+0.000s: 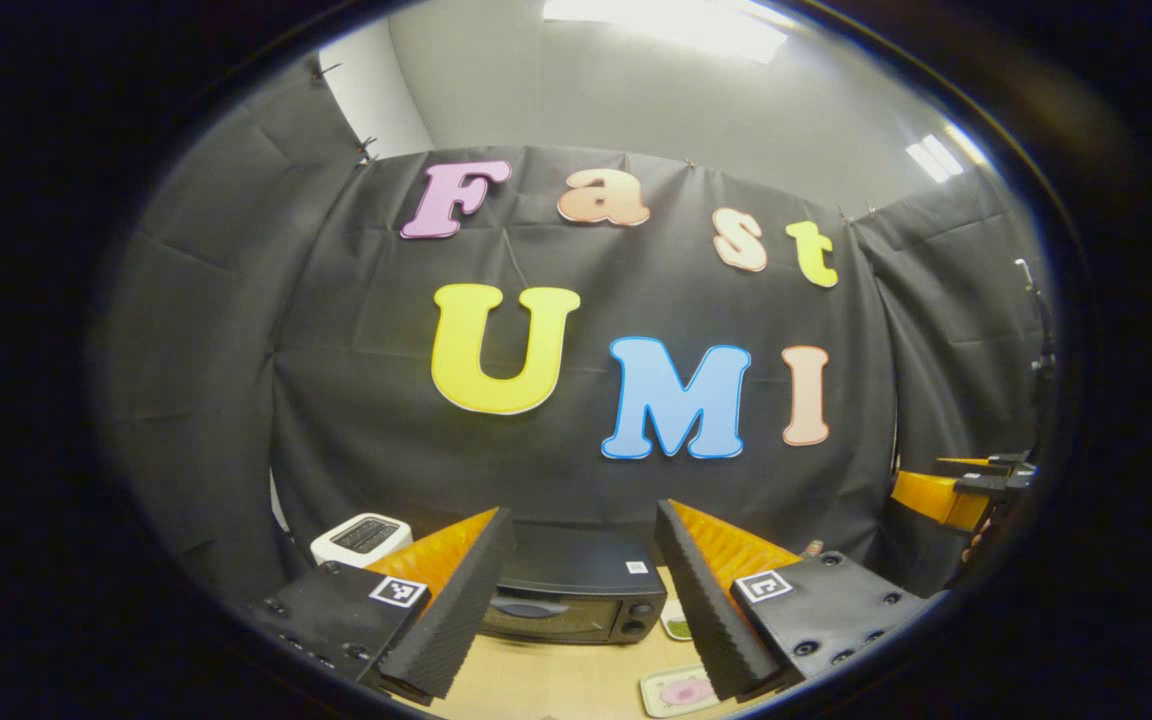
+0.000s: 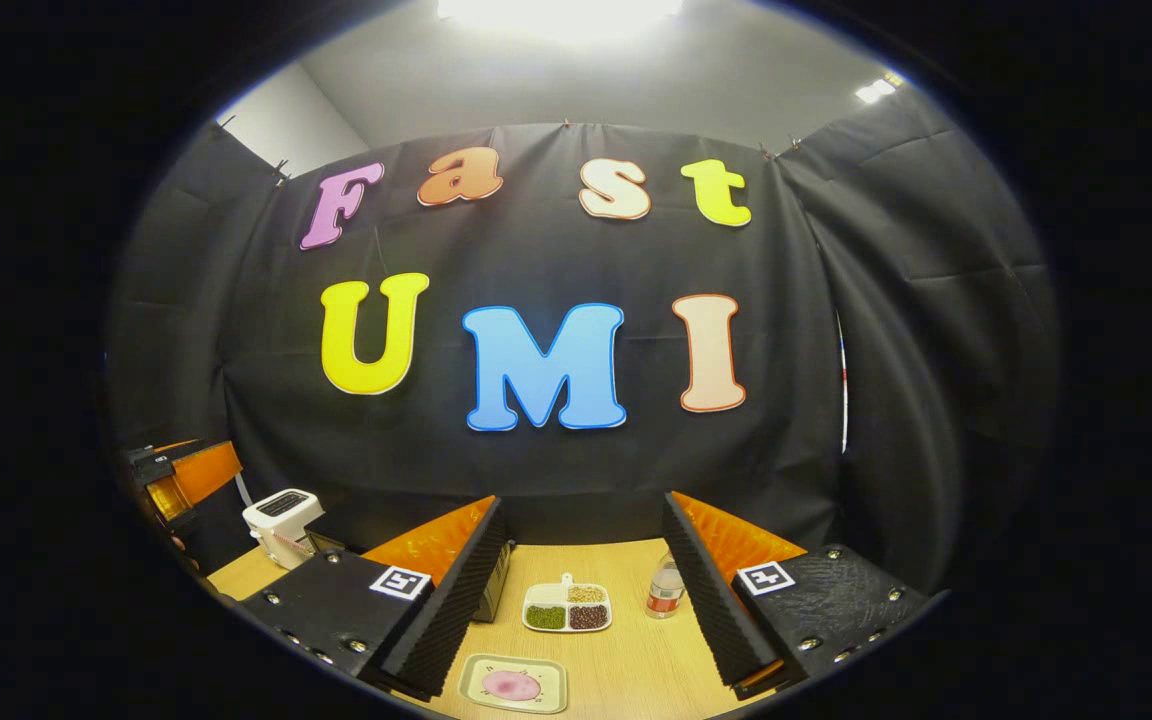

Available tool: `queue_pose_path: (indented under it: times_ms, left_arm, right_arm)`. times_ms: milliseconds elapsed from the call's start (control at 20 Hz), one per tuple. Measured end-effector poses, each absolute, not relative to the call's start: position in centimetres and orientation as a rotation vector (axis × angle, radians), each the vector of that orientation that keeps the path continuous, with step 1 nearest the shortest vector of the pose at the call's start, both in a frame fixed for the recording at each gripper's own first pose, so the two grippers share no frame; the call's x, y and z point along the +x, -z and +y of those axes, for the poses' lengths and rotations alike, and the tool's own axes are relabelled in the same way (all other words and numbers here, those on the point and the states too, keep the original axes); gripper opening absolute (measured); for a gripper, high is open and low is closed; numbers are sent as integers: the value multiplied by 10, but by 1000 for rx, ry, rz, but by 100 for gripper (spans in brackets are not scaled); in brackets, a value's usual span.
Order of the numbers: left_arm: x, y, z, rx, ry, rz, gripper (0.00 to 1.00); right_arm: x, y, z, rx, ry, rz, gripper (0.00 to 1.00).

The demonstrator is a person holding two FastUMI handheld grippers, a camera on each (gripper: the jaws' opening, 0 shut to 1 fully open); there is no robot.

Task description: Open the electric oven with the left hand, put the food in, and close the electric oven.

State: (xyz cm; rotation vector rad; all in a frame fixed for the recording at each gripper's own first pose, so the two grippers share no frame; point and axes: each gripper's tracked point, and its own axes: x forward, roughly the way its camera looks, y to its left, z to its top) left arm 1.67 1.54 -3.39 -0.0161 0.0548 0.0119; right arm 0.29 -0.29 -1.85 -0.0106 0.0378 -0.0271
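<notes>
The black electric oven stands on the wooden table with its glass door closed, straight ahead between my left gripper's fingers. My left gripper is open, holds nothing, and hangs above and in front of the oven. The food is a pink piece on a pale rectangular plate at the table's near edge; the same plate sits right of the oven's front. My right gripper is open and empty, above the table behind the plate. The oven's side peeks out past my right gripper's left finger.
A white toaster stands left of the oven, by the cloth wall. A white divided dish of beans and grains and a small bottle sit mid-table. The right gripper shows far right; the left gripper far left.
</notes>
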Motion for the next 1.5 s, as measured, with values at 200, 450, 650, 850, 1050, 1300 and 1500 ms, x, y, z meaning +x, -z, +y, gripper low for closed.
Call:
queue_pose_path:
  times_ms: [200,450,650,850,1050,1300,1500]
  left_arm:
    - [35,63,21,-21,20,102,99]
    - [77,116,42,-3,5,193,99]
    - [114,172,50,13,28,299,99]
    - [150,228,56,10,46,402,96]
    - [172,265,62,26,49,457,96]
    - [185,298,71,26,32,514,100]
    - [196,310,74,22,28,524,97]
  right_arm:
    - [3,27,8,4,-6,61,96]
    - [6,37,13,-22,4,84,96]
    - [5,41,13,-56,12,98,96]
    - [2,50,6,-59,49,126,96]
    - [-2,54,-7,-60,95,142,96]
    - [-6,55,-19,-63,135,150,96]
    - [-8,55,-23,-62,146,156,96]
